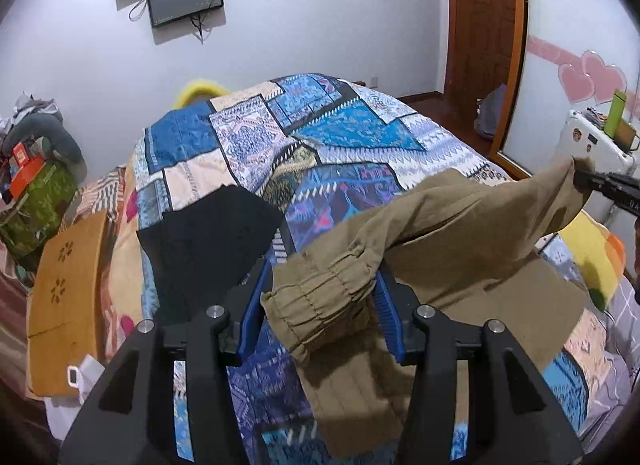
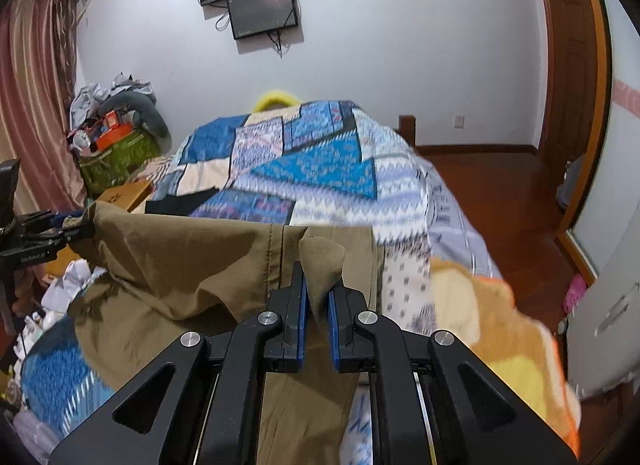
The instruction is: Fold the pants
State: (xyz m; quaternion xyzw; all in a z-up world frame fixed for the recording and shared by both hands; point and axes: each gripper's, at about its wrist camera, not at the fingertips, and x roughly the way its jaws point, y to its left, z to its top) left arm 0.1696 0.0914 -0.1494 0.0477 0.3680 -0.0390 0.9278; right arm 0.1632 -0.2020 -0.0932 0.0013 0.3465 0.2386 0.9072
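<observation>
Olive-khaki pants (image 1: 460, 233) hang stretched between my two grippers above the patchwork quilt (image 1: 320, 133). My left gripper (image 1: 324, 281) is shut on the gathered elastic waistband (image 1: 320, 305), which bunches between its blue pads. My right gripper (image 2: 318, 289) is shut on a pinch of the pants' fabric (image 2: 320, 253); it shows at the right edge of the left wrist view (image 1: 580, 179). The pants (image 2: 192, 257) sag between the grips, and the left gripper (image 2: 86, 225) shows at the far left of the right wrist view. The rest of the pants drapes below and is partly hidden.
A folded black garment (image 1: 208, 237) lies on the quilt left of the pants. A brown cardboard box (image 1: 64, 301) sits at the bed's left edge. A yellow-orange blanket (image 2: 500, 329) lies at the near right. A cluttered pile (image 2: 116, 133) stands far left; wooden floor (image 2: 500, 193) is on the right.
</observation>
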